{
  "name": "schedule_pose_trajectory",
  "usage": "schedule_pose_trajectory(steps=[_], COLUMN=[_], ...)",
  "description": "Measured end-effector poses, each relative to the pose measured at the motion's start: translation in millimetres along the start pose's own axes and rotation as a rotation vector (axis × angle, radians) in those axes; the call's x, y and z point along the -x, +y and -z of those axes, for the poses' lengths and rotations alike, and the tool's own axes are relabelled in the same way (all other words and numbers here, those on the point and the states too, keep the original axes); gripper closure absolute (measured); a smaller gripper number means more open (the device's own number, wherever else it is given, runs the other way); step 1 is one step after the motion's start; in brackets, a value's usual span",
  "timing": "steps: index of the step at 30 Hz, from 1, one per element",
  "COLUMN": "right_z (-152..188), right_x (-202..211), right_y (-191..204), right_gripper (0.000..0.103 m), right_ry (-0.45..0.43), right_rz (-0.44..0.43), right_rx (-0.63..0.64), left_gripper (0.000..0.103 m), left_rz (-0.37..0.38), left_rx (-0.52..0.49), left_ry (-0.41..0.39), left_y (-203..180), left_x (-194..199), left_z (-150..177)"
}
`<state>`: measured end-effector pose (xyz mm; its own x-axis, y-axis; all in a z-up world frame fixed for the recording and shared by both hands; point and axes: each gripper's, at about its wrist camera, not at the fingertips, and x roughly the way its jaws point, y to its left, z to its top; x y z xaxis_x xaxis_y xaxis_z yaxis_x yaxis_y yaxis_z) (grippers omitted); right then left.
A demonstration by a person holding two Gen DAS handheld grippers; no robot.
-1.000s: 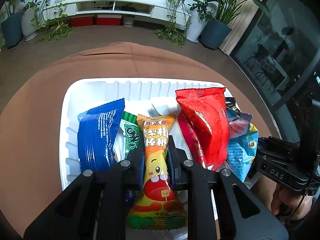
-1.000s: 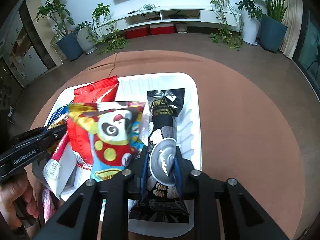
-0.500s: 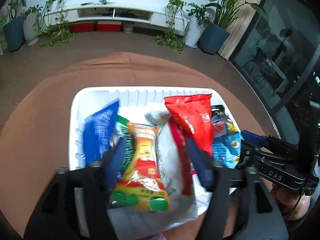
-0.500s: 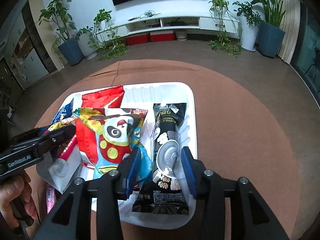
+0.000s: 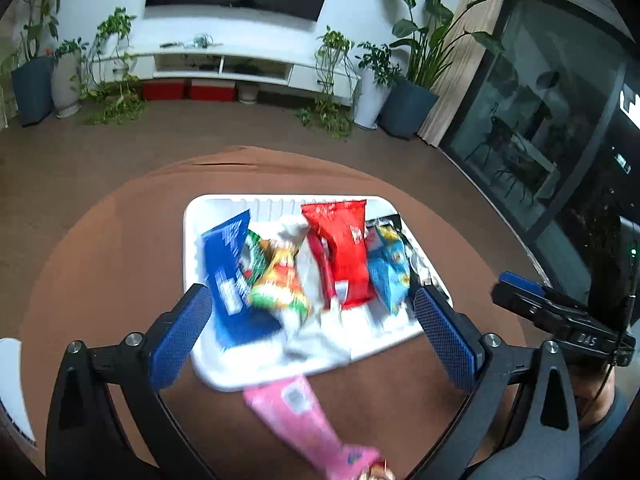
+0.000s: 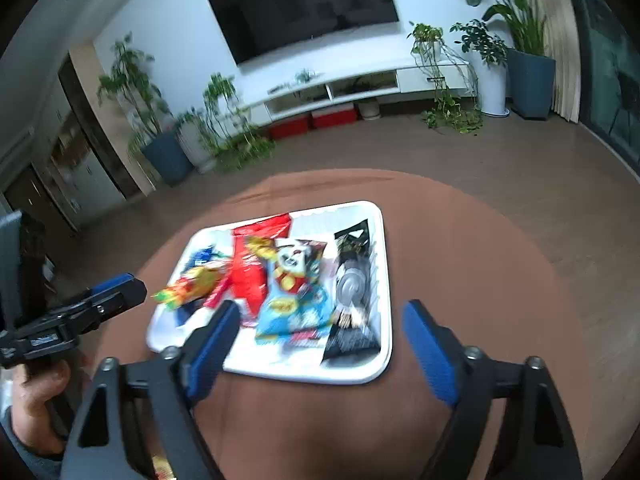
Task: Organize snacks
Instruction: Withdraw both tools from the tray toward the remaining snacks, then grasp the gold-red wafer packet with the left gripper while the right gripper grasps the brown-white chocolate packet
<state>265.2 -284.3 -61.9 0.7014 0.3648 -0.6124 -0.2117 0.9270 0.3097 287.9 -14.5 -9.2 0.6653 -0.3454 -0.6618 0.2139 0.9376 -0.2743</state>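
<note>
A white tray (image 5: 192,236) on the round brown table holds several snack packs side by side: a blue pack (image 5: 230,268), an orange-yellow pack (image 5: 280,280), a red pack (image 5: 344,248), a light blue cartoon pack (image 6: 296,292) and a black pack (image 6: 352,292). A pink pack (image 5: 308,420) lies on the table in front of the tray. My left gripper (image 5: 312,332) is open and empty, above the tray's near edge. My right gripper (image 6: 320,344) is open and empty, held back from the tray's near side.
The brown table (image 6: 460,240) extends to the right of the tray (image 6: 380,248). The left gripper also shows in the right wrist view (image 6: 92,308), at the tray's left. A white object (image 5: 10,380) sits at the table's left edge. Potted plants and a TV shelf stand beyond.
Both grippers opened, letting go of the orange-yellow pack and the black pack in the tray, and pulled back and up away from the tray.
</note>
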Motion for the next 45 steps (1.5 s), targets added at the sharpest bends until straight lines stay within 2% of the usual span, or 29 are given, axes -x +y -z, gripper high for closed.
schedule_pose_trajectory(steps=[7, 11, 14, 18, 26, 28, 29, 30, 37, 40, 45], right_z=[69.4, 104.6, 125.3, 149.7, 172.5, 172.2, 172.3, 172.2, 176.5, 178.1, 178.9], right_x=[43.7, 59.3, 67.8, 74.5, 80.3, 81.8, 82.0, 82.8, 82.8, 83.7, 83.7], right_y=[2.7, 8.8, 18.5, 28.8, 41.9, 43.5, 43.4, 43.2, 45.2, 47.0, 47.9], right_gripper=[0.015, 0.015, 0.015, 0.015, 0.015, 0.015, 0.015, 0.015, 0.015, 0.015, 0.015], right_ry=[0.026, 0.040, 0.041, 0.044, 0.052, 0.046, 0.045, 0.042, 0.042, 0.037, 0.039], right_rz=[-0.074, -0.089, -0.092, -0.090, -0.076, -0.073, -0.073, -0.072, -0.063, -0.057, -0.058], right_rx=[-0.065, -0.101, -0.104, -0.092, -0.052, -0.046, -0.044, -0.042, -0.026, -0.010, -0.011], left_gripper=[0.000, 0.000, 0.000, 0.000, 0.001, 0.006, 0.013, 0.016, 0.020, 0.028, 0.047], left_rz=[-0.040, -0.067, -0.065, -0.109, -0.165, -0.175, -0.180, -0.184, -0.236, -0.240, -0.225], left_rx=[-0.012, 0.078, 0.153, 0.098, 0.025, 0.011, 0.006, 0.004, -0.063, -0.084, -0.089], left_ry=[0.014, 0.087, 0.145, 0.207, 0.211, 0.221, 0.236, 0.241, 0.248, 0.240, 0.233], left_y=[-4.6, -0.1, 3.5, -13.0, -36.3, -39.6, -40.8, -41.1, -47.7, -48.6, -42.6], left_x=[58.6, 74.7, 77.2, 74.8, 75.1, 73.5, 70.2, 66.6, 54.8, 56.1, 59.2], left_z=[78.8, 137.2, 168.8, 199.0, 210.5, 209.8, 209.9, 208.8, 203.9, 204.6, 203.1])
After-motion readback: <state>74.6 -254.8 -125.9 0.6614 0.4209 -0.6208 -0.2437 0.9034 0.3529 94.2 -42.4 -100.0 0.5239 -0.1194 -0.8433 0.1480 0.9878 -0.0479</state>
